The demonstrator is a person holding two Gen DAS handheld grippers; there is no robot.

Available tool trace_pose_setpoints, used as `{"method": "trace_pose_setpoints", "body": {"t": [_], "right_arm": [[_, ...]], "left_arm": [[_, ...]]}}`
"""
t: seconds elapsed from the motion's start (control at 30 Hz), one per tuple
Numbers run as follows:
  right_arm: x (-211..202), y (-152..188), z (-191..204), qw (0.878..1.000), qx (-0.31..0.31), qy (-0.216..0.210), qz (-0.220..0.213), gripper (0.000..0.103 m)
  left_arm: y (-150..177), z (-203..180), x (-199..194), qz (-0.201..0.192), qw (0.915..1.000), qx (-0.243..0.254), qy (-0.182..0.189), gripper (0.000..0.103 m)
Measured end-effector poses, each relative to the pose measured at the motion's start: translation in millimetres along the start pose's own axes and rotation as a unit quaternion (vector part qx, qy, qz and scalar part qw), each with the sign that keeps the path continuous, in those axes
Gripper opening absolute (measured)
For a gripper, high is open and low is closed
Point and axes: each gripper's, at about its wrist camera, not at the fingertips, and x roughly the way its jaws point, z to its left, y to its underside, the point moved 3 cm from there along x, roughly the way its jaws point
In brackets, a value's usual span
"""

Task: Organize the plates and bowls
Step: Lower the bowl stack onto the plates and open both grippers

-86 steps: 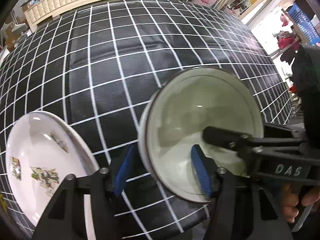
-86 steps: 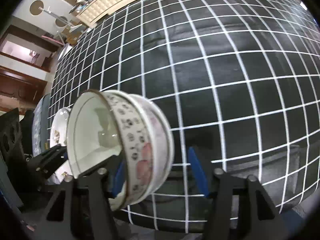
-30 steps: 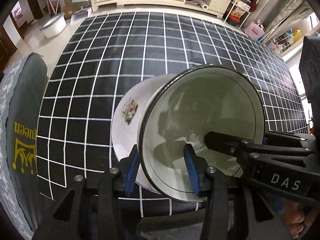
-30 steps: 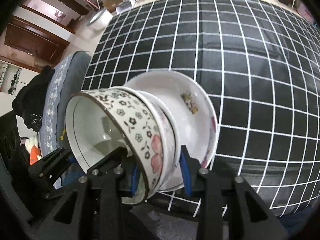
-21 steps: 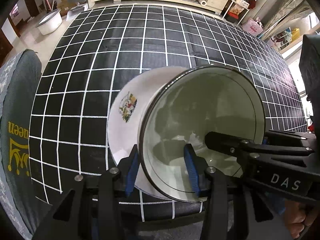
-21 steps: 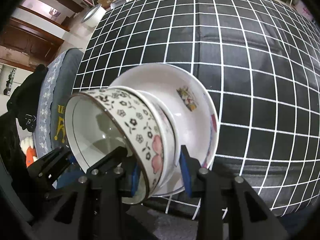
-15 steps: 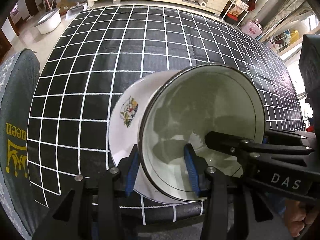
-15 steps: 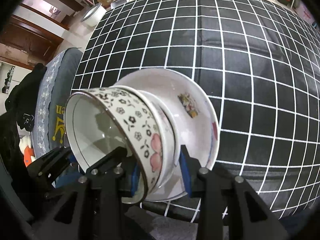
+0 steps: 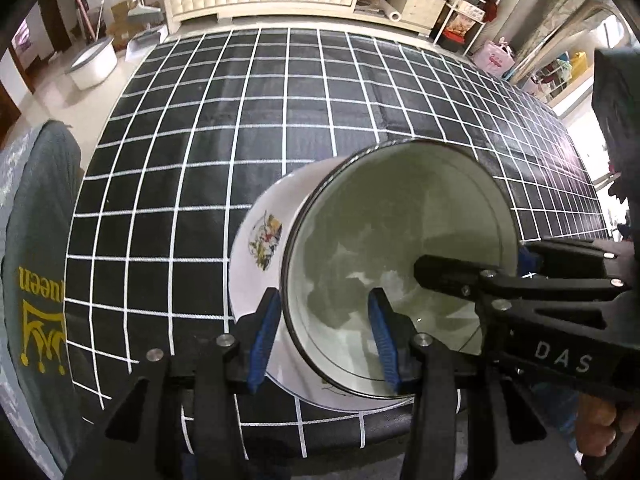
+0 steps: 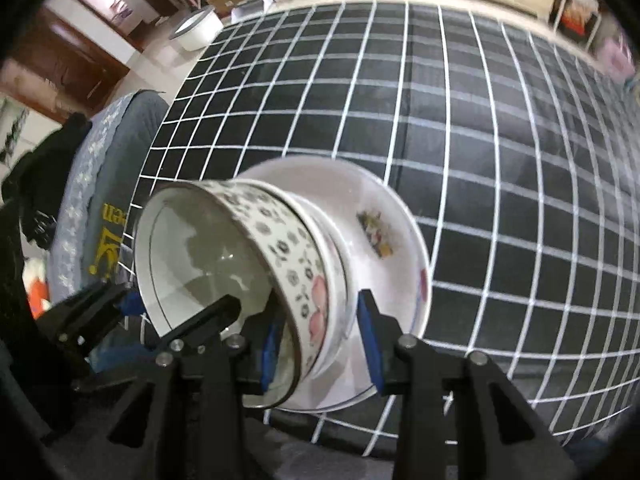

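Both wrist views close above, facing steeply down; shared: bowl (image 9: pixel 396 264), plate (image 10: pixel 384 216), checked cloth (image 9: pixel 280 100).

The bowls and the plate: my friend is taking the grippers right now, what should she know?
Left gripper: shut on the near rim of the bowl stack.
Right gripper: shut on the opposite rim of the bowl stack.
Things: the flowered bowl is nested in a second bowl; both are tilted above the white plate, which lies on the checked table. Whether the stack touches the plate cannot be told.
Done: bowls stacked and brought over the plate.
Left: set the stack level on the plate, open both grippers, back away.
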Motion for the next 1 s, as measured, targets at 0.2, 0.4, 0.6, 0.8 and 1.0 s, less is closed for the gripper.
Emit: {"method": "trace_pose_setpoints", "body": {"t": [0.2, 0.4, 0.6, 0.8, 1.0], "right_arm": [[-2, 0, -6, 1.0, 0.001, 0.018, -0.012, 0.05], [-25, 7, -6, 0.997, -0.005, 0.043, -0.057, 0.064], [-60, 25, -10, 0.994, 0.006, 0.044, -0.104, 0.066], [-107, 59, -26, 0.976, 0.027, 0.118, -0.181, 0.072], [-146, 99, -46, 0.948, 0.058, 0.206, -0.235, 0.081]], "left_arm": [[0, 2, -5, -0.004, 1.0, -0.006, -0.002, 0.047], [1, 10, -19, -0.033, 0.9994, -0.003, -0.01, 0.047], [6, 15, -53, -0.074, 0.9969, -0.005, 0.027, 0.047], [16, -13, -76, -0.093, 0.9949, 0.028, 0.029, 0.047], [30, -52, -89, -0.142, 0.986, 0.077, 0.041, 0.065]]}}
